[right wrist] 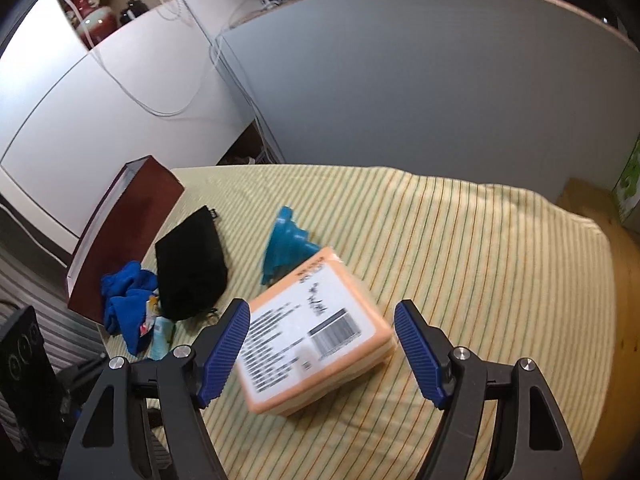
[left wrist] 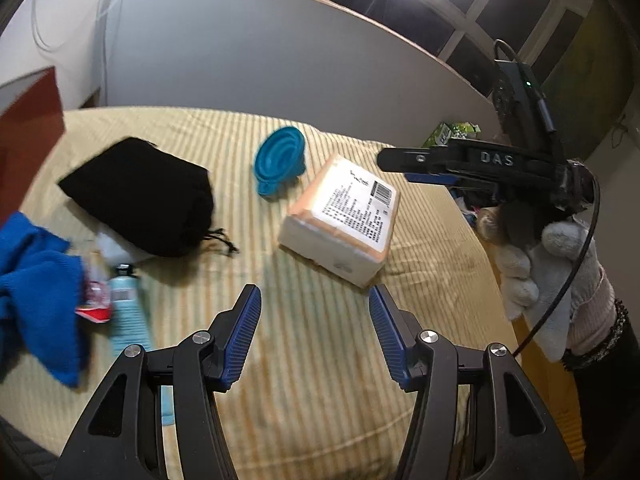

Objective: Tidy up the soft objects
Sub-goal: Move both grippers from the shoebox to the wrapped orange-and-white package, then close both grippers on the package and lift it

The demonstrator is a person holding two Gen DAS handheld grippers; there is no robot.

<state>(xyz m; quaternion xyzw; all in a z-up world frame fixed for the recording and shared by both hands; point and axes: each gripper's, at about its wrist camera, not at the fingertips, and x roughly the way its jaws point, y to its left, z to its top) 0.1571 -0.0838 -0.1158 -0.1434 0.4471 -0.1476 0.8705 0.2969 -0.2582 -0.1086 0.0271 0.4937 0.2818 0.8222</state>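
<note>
A dark red box (right wrist: 120, 236) is standing at the left edge of the striped cloth (right wrist: 460, 240); its contents are not showing. Beside it a blue towel (right wrist: 124, 304) is lying crumpled, touching a pale tube (left wrist: 128, 308) and a black drawstring pouch (left wrist: 140, 196). Further right, a blue collapsible funnel (left wrist: 280, 160) is resting just beside a wrapped tissue pack (right wrist: 312, 332). The left gripper (left wrist: 316, 320) is hanging released over bare cloth; the right gripper (right wrist: 320, 344) is hanging released above the pack. A grey partition (right wrist: 420, 80) is closing off the rear.
</note>
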